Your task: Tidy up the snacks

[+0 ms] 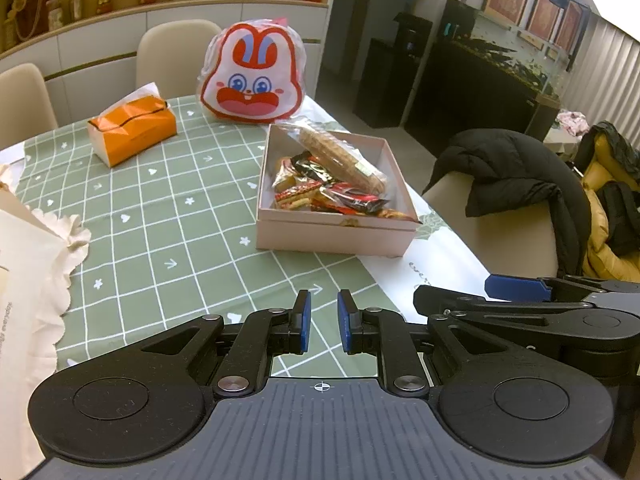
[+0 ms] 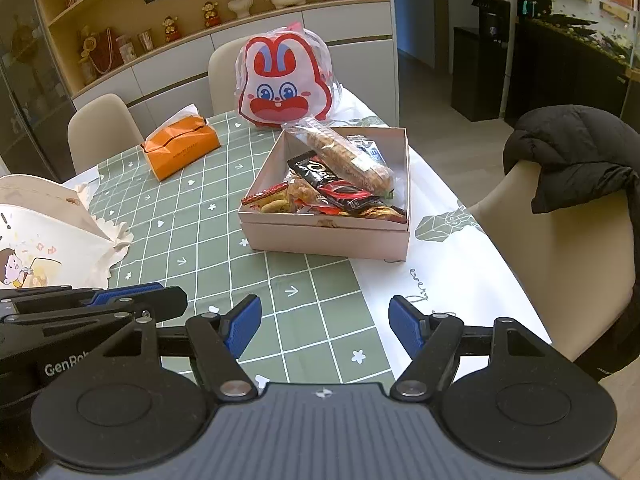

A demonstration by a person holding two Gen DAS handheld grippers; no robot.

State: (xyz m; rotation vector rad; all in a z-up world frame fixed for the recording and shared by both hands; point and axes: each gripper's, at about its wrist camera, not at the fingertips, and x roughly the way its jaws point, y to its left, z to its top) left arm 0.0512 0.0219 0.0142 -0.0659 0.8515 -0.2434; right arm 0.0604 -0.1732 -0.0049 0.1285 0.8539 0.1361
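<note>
Nearest the camera, the left gripper (image 1: 324, 326) hangs low over the green checked tablecloth (image 1: 168, 216), its blue pads a narrow gap apart and holding nothing. The right gripper (image 2: 325, 330) sits just beside it, its fingers spread wide and also bare. Farther off, toward the table's right edge, a pale pink box (image 2: 328, 236) holds the snacks (image 2: 336, 192). Beyond stand a rabbit-faced bag (image 1: 250, 76) and, far left, an orange tissue box (image 1: 134, 132).

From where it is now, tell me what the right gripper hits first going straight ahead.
Most likely the pink box of snacks: it sits straight ahead of the open right gripper, with only bare tablecloth between. Depth is uncertain.
</note>
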